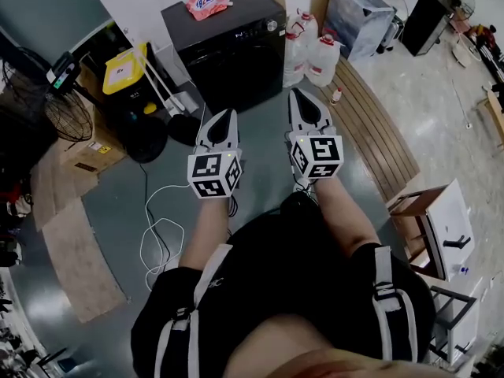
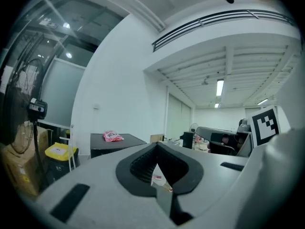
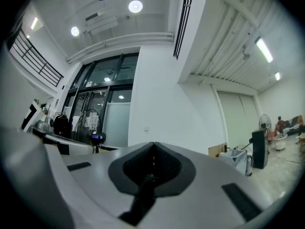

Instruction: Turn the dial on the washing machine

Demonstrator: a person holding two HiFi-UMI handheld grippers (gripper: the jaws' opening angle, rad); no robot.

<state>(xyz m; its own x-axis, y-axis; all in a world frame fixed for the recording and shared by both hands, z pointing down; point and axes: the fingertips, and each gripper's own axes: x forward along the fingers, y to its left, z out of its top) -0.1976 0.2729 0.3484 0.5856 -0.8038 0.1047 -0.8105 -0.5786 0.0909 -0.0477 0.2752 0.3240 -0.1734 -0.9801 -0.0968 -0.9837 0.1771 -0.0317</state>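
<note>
The black washing machine stands against the far wall, with its round silver dial at the front's upper right corner. A pink packet lies on its top. Both grippers are held in the air in front of the person, well short of the machine. My left gripper points at the machine's lower front, jaws shut and empty. My right gripper is beside it, also shut with nothing in it. In the left gripper view the washing machine and the pink packet show beyond the shut left gripper. The right gripper view shows the shut right gripper aimed at the wall.
A yellow-lidded bin and a floor fan stand left of the machine. Water jugs sit at its right. A slatted wooden bench runs along the right, with a white cabinet nearer. A white cable lies on the floor.
</note>
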